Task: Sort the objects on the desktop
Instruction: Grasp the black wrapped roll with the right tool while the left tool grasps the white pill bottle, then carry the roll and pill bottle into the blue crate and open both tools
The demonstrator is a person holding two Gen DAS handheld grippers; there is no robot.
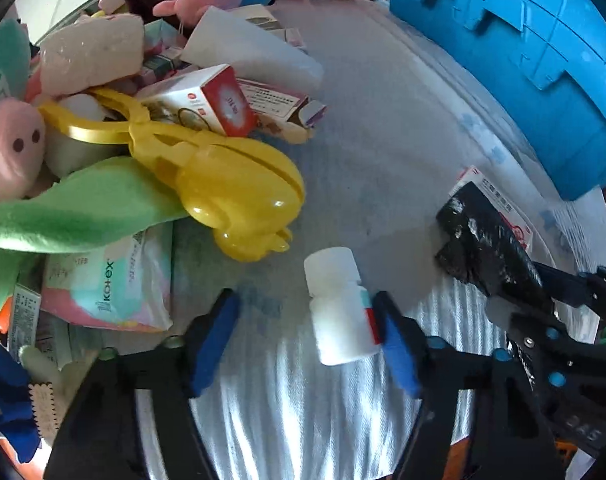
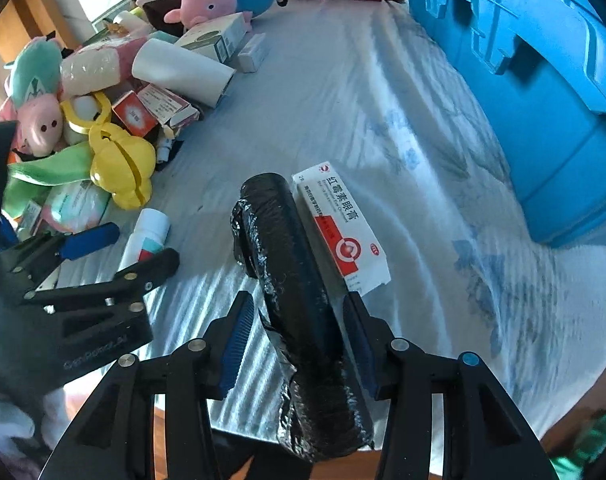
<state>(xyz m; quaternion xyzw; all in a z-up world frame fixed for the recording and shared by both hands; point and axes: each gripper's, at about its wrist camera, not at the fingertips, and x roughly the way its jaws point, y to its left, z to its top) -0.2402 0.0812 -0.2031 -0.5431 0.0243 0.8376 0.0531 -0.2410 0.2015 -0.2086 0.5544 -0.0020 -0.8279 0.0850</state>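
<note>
Left gripper (image 1: pixel 307 340) gapes wide over the cloth — a white pill bottle (image 1: pixel 339 304) lies between its pads, touching the right one. Right gripper (image 2: pixel 301 344) stands open around a black wrapped roll (image 2: pixel 299 280), beside an ointment box (image 2: pixel 343 228). Blue crate (image 2: pixel 543 100) — contents hidden.

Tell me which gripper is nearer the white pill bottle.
Left. The left gripper straddles the white pill bottle, one pad touching it; the right gripper sits off to its right, around the black roll.

Both wrist views close above the bedsheet (image 1: pixel 383 140), facing forward, sharing the toy pile (image 2: pixel 83 92)
</note>
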